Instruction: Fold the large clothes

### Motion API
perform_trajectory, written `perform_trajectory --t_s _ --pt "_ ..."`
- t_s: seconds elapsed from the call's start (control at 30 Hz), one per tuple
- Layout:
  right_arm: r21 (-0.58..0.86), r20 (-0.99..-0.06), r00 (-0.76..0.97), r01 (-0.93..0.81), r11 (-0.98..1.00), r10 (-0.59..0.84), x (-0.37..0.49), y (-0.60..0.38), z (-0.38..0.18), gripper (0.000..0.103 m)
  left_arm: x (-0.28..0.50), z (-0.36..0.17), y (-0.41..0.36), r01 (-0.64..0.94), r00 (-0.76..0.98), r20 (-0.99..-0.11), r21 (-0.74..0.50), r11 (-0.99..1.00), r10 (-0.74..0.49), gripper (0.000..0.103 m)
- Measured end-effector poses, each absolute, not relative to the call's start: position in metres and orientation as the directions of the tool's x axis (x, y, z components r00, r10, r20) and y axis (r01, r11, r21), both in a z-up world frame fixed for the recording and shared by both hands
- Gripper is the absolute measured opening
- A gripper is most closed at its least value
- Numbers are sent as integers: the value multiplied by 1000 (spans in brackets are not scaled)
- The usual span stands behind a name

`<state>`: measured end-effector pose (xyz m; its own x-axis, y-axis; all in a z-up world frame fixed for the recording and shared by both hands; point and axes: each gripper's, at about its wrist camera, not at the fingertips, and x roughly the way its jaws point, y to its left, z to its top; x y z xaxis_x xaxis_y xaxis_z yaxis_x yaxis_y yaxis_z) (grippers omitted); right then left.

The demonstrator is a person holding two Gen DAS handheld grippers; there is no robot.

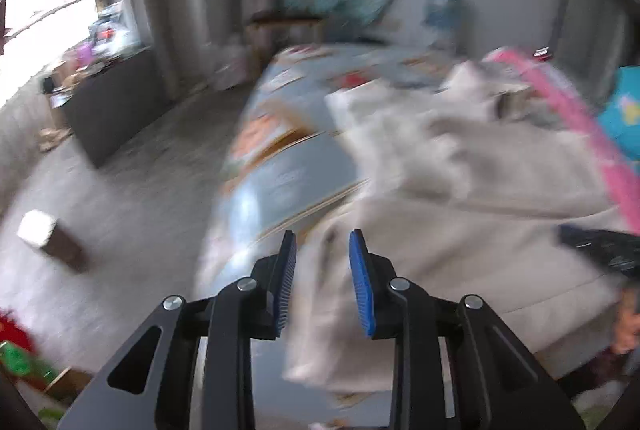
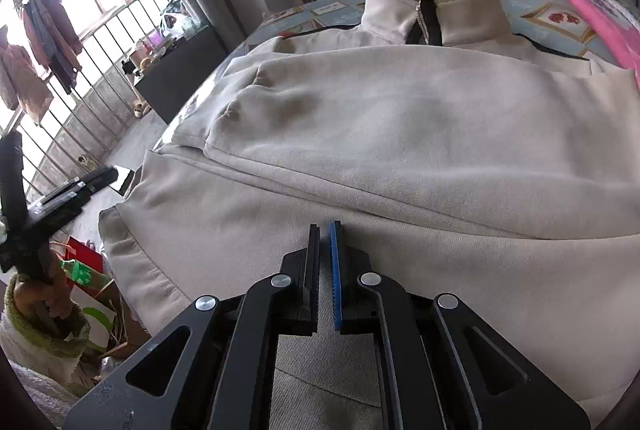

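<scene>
On the bed point(image 2: 332, 8), your right gripper point(image 2: 325, 230) rests clenched, nothing between its fingers, on the large beige fleece zip-up jacket point(image 2: 400, 118). Your left gripper point(image 1: 322, 242) stands released, blurred jacket cloth between its parted fingers.

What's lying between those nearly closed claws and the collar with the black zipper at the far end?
Only the beige jacket itself: its folded-over sleeve crosses that stretch, shown in the right wrist view.
</scene>
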<state>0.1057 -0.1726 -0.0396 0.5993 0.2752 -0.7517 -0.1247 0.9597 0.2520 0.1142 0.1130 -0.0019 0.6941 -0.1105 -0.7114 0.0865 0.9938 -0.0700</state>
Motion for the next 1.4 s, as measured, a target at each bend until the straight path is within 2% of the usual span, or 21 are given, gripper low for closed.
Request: perform_trajectory --t_s 0.07,0.13,0.2,0.23,0.3,0.37,0.47,0.6,0.67,0.7,0.83,0.97,1.1,1.2,1.23,1.33,1.37,1.4 --pt "252 -752 599 -124 960 274 106 -172 -40 5 115 -4 91 185 665 -713 -129 974 -221 26" --pt "249 -753 599 -126 960 274 106 -172 -40 5 119 -13 73 248 628 -728 -147 958 -274 26" --pt "249 -753 599 -127 960 274 106 -173 -39 5 125 -29 60 249 616 -757 -77 965 -219 26" --pt "250 -753 598 -127 960 275 105 -173 -39 5 129 -36 59 228 623 -763 -38 973 -176 30" --pt "253 -752 598 -127 959 278 106 -173 -39 5 134 -38 73 149 675 -734 28 988 -81 30" --pt "260 -750 597 -129 957 284 106 -174 -40 5 140 -35 89 116 672 -736 -1 993 -79 23" --pt "268 -748 598 -127 955 289 105 -175 -40 5 138 -21 83 79 710 -704 63 995 -12 24" --pt "297 -741 596 -122 947 310 105 -179 -40 5 120 -3 40 305 705 -652 -79 949 -280 27" --pt "305 -740 595 -119 945 314 106 -180 -40 4 111 -8 -4 451 644 -661 -78 889 -385 28" --pt "310 -740 593 -118 943 317 106 -181 -40 4 109 -12 -20 490 622 -673 -64 870 -400 28" --pt "316 -740 590 -119 941 323 104 -185 -39 1 100 -38 -74 574 549 -732 -19 818 -402 28" --pt "302 -746 609 -52 952 270 93 -214 -38 1 103 -37 -70 559 537 -735 -59 827 -415 29" --pt "454 -701 639 58 889 317 70 -279 -43 0 99 -38 -75 561 545 -733 -42 827 -407 30" --pt "429 -709 669 158 890 223 53 -320 -39 0 100 -38 -74 560 544 -733 -45 827 -408 30" --pt "378 -729 669 212 901 148 49 -331 -37 0 100 -38 -75 561 543 -734 -44 827 -408 30" --pt "441 -701 690 219 871 181 40 -361 -34 0 103 -38 -75 562 542 -734 -44 826 -408 30" --pt "436 -701 692 226 871 171 39 -363 -30 0 104 -38 -75 563 541 -735 -43 825 -407 30" --pt "372 -717 688 241 897 113 37 -357 -23 0 104 -38 -75 563 540 -736 -44 825 -408 30"
